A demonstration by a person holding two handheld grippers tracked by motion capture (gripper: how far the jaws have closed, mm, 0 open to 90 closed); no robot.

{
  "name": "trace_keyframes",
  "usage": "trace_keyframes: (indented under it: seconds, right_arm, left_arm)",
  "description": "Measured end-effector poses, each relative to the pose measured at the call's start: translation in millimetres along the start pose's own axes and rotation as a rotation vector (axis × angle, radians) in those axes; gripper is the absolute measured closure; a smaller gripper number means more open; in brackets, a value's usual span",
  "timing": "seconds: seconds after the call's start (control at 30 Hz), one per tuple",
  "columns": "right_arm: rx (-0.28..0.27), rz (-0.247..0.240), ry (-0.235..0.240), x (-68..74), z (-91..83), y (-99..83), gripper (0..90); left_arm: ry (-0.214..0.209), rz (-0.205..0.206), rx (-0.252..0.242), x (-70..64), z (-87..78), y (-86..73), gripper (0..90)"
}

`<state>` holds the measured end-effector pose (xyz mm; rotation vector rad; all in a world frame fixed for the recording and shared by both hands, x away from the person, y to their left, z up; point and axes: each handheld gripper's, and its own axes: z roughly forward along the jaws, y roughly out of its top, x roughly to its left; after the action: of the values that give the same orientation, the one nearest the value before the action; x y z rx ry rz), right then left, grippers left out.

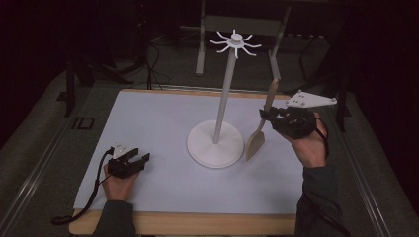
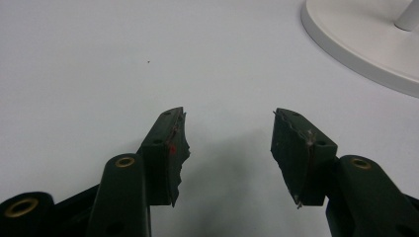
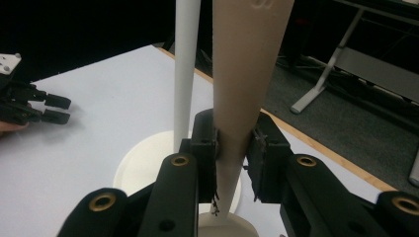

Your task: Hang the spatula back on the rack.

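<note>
We are seeing the wooden spatula [image 1: 258, 133] hanging tilted above the surface [image 1: 158, 128], clamped in the right claw [image 1: 267, 117] just beside the white stand [image 1: 216, 143]; the left claw [image 1: 140, 159] is resting wide apart, gripping nothing

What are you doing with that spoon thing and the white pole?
A person holds a gripper in each hand. The right gripper is shut on a wooden spatula, held upright beside the white stand with hooks on top. The left gripper sits open on the white table, holding nothing.
</note>
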<state>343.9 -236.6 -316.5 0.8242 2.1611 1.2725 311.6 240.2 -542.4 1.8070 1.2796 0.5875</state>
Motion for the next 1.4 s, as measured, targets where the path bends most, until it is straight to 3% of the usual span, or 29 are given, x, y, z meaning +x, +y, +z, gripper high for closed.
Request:
trace_keyframes:
  seconds: [0.4, 1.4]
  right_arm:
    - [-0.022, -0.001, 0.002, 0.9, 5.2, 12.6, 75.2]
    - [-0.036, -0.004, 0.071, 1.0, 16.6, 47.6, 75.2]
  left_arm:
    - [0.001, -0.002, 0.0, 0.1, 0.1, 0.0, 47.3]
    - [-0.001, -0.003, 0.001, 0.2, 0.1, 0.0, 47.3]
